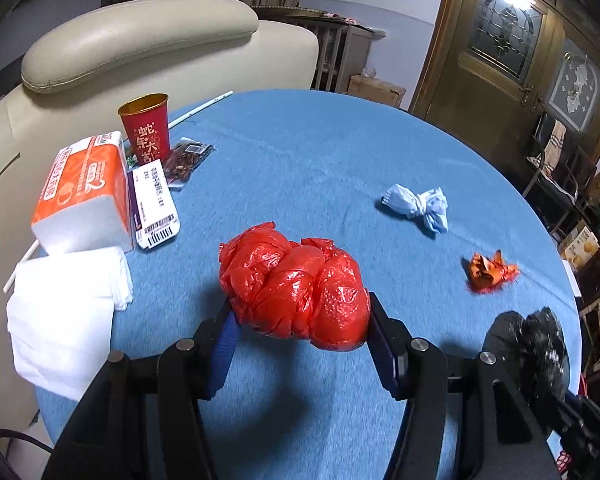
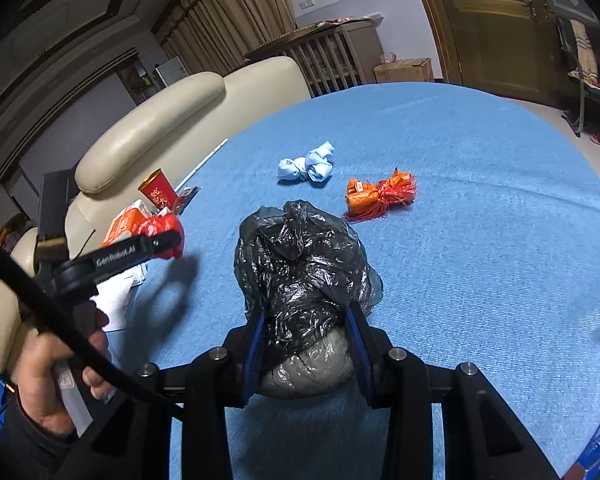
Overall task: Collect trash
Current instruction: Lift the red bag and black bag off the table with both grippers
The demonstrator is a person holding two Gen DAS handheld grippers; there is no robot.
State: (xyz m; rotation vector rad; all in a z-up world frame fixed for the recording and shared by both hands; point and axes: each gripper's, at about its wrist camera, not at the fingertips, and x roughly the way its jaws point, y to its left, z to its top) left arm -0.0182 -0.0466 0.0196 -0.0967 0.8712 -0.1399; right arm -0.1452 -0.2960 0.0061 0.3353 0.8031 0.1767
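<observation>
Nearest, the right gripper has its fingers pinching a black plastic bag; the left gripper pinches a red plastic bag, both above the blue bench. Keep both squeezes firm while carrying; blue wad and orange wrapper remain farther off.

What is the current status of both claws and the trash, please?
Left claw shut on red bag. Right claw shut on black bag. Blue wad, orange wrapper remain on table. Nothing obstructing.
</observation>
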